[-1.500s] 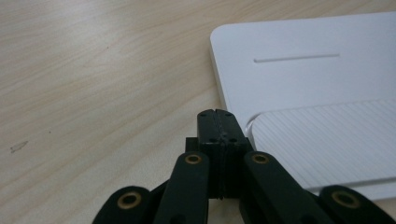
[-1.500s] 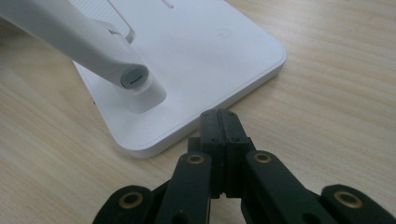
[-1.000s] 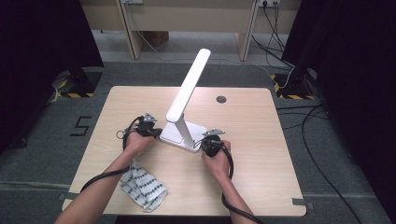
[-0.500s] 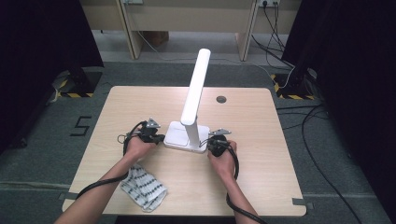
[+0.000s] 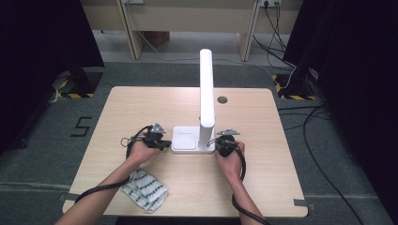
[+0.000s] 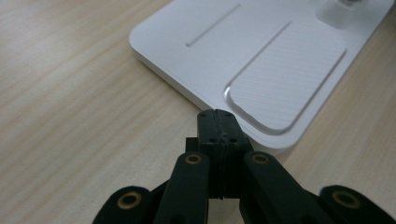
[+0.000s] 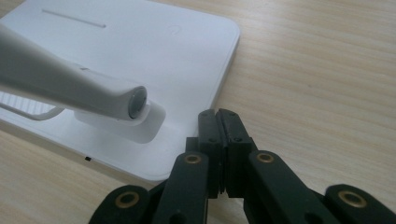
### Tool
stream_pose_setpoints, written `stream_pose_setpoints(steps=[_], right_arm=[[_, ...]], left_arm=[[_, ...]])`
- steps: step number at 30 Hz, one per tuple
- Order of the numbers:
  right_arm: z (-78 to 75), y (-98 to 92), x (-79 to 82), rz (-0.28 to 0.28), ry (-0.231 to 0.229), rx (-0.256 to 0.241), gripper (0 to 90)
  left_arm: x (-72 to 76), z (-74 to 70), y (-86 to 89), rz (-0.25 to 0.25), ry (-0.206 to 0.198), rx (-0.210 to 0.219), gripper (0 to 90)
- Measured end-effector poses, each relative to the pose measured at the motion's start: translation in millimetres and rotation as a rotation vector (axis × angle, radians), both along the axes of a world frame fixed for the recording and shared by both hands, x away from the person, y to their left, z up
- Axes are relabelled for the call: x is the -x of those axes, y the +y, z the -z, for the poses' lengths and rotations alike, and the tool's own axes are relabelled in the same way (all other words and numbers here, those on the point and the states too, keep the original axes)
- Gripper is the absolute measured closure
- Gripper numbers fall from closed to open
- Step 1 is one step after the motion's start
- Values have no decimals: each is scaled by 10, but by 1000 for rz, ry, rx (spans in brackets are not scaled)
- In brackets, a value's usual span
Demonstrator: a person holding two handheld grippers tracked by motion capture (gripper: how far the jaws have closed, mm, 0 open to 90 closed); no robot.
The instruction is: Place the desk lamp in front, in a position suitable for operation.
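Observation:
A white desk lamp (image 5: 205, 89) stands on a flat white base (image 5: 187, 139) in the middle of the wooden table (image 5: 141, 103), its arm pointing away from me. My left gripper (image 5: 165, 145) is shut and empty, its tips pressed against the base's left edge (image 6: 252, 135). My right gripper (image 5: 217, 146) is also shut and empty, its tips against the base's right corner (image 7: 187, 163), close to the arm's hinge (image 7: 136, 103). The base top shows a ribbed pad (image 6: 285, 79) and a thin slot (image 6: 212, 25).
A white cloth with dark dots (image 5: 144, 189) lies near the table's front edge, under my left forearm. A round cable hole (image 5: 222, 100) sits at the back right of the table. Cables trail from both grippers toward me.
The lamp has turned with its base, so the arm swung from leaning right to pointing straight away. Both grippers moved with it, staying shut against the base's sides.

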State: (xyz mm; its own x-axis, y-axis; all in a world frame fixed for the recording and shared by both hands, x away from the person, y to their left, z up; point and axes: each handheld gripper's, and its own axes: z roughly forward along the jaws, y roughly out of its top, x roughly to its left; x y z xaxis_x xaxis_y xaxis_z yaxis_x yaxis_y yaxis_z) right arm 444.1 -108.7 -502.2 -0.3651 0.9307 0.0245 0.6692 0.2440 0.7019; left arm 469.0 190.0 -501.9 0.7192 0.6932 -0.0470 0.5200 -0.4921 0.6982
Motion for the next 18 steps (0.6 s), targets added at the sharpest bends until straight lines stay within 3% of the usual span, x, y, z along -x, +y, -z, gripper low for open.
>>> stream_pose_setpoints(steps=[4, 7, 11, 18], right_arm=[[-11, -44, 25, 7, 3, -4, 891], [-8, -60, 31, 8, 4, -4, 891], [-2, -75, 51, 6, 3, -18, 894], [-15, -77, 98, -5, 3, -28, 900]], left_arm=[[-161, -49, 21, -68, -38, 1, 896], [-236, -67, 8, -90, -56, 2, 895], [-450, -54, -34, -142, -99, 23, 893], [-609, -13, -92, -139, -101, 11, 889]])
